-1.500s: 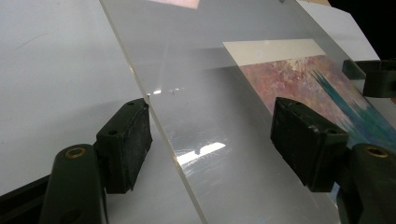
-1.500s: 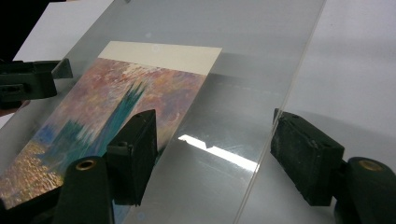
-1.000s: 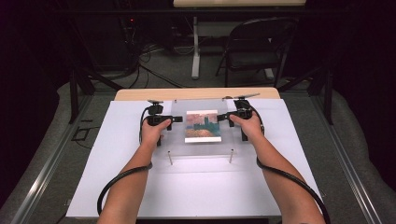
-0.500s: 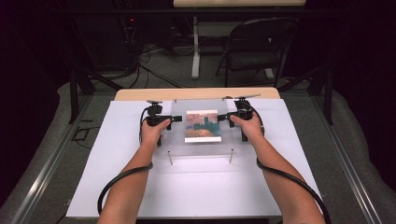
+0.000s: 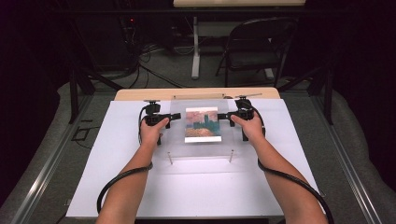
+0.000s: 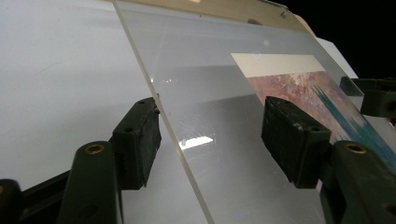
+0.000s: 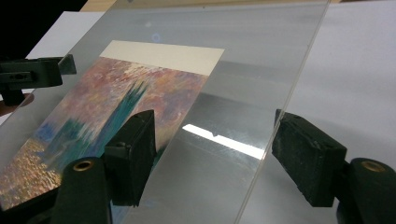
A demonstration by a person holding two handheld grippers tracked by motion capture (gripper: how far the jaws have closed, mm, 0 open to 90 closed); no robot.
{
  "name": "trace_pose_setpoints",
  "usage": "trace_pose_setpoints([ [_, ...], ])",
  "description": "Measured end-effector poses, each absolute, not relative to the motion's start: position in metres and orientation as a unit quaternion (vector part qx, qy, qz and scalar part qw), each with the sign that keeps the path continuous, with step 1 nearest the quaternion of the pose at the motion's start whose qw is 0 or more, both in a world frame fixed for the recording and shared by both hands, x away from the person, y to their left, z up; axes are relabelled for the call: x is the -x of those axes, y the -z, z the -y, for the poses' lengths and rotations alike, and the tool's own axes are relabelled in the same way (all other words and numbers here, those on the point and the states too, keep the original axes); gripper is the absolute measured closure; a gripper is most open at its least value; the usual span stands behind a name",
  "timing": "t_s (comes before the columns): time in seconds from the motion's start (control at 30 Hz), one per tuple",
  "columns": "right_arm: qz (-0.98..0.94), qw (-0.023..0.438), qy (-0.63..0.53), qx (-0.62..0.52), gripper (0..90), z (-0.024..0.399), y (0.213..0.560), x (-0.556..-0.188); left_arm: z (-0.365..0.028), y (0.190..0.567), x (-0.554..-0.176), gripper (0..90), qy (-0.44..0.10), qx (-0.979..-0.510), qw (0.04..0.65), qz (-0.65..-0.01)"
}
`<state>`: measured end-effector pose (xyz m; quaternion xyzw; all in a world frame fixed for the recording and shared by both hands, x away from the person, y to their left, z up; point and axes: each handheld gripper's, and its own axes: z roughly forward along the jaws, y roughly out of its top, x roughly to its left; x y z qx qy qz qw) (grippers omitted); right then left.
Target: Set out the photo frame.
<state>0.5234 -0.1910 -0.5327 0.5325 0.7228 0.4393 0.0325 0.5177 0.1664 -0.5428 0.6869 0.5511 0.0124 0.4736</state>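
High view, left to right. A white board (image 5: 116, 186) covers the table, and the person's forearms enter from the bottom edge of the frame. Left of centre, the left gripper (image 5: 175, 116) points toward the middle of the frame, its tip at the left edge of a clear acrylic panel (image 5: 177, 135). The panel sits just above centre and carries a painted print (image 5: 201, 124) with a pale strip at its top. Two small metal standoffs (image 5: 170, 157) rise from the board at the panel's near edge. Right of centre, the right gripper (image 5: 223, 115) meets the panel's right edge.

Left gripper view. The panel's edge (image 6: 182, 158) runs diagonally between the two black pads (image 6: 140, 140). The jaws stand wide and have just been closing; the left pad lies close against the edge, the right pad stands apart above the sheet, and no clamping shows. The print (image 6: 303, 88) lies at the right of the frame, with the other gripper's jaw at the far right edge.

Right gripper view. The print (image 7: 93, 126) occupies the left half of the frame. The panel's edge (image 7: 280, 116) passes between wide-set jaws, and both pads stand clear of it.
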Motion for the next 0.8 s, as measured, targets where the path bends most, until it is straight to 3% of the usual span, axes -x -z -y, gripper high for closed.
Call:
trace_pose_setpoints([
  [0.8, -0.726, 0.074, -0.466, -0.5, 33.4, 0.192, 0.512, -0.506, -0.173, 0.519, -0.503, 44.9, -0.035, -0.69, 0.496, -0.526],
])
